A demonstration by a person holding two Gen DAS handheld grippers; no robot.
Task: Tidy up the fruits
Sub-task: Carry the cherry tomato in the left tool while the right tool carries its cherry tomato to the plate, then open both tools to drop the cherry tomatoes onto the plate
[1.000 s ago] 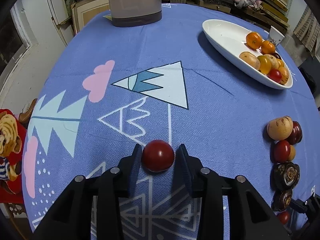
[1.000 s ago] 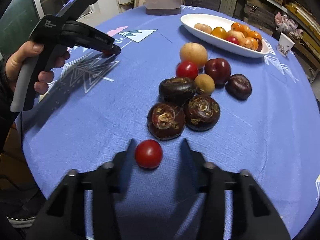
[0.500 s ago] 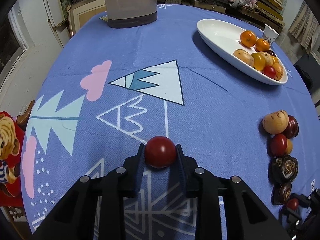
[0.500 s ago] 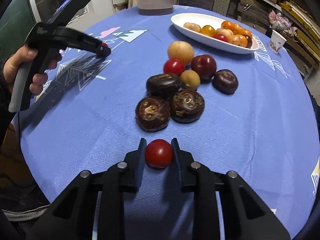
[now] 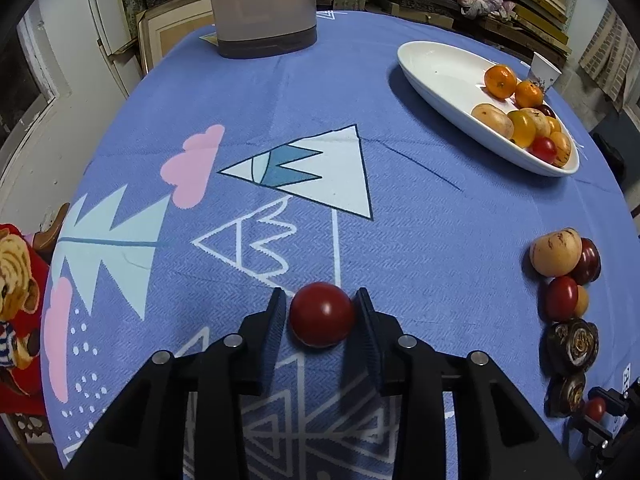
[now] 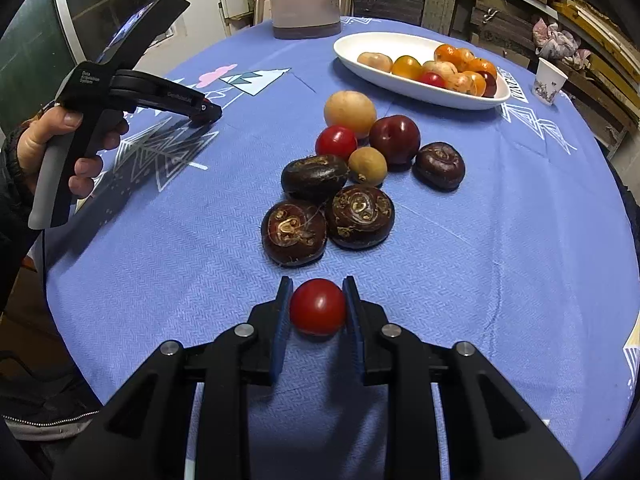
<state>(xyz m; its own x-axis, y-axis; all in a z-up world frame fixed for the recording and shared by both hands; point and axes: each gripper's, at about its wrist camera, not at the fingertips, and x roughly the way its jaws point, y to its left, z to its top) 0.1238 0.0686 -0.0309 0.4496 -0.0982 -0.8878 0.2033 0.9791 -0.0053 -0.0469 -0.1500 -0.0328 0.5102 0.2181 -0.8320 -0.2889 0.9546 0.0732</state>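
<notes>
Ahead of my left gripper [image 5: 322, 308] the tablecloth [image 5: 420, 240] lies bare up to the white dish [image 5: 432, 68] by the far edge and the jug [image 5: 264, 4] at the far-left edge. Straight ahead of my right gripper [image 6: 316, 300] a cluster of loose fruit [image 6: 356, 172] blocks the way; bare cloth runs along the right edge.

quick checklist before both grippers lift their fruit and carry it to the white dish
1. Left gripper shut on the dark red fruit: ok, both pads touch it.
2. Right gripper shut on the red tomato: ok, fruit centred between the pads.
3. Either fruit off the blue tablecloth yet: cannot tell.
4. Room in the white dish: ok, its near half is bare.
5. Right gripper's straight path to the dish: not ok, the loose fruit pile lies between.
6. Grip firmness: cannot tell.
</notes>
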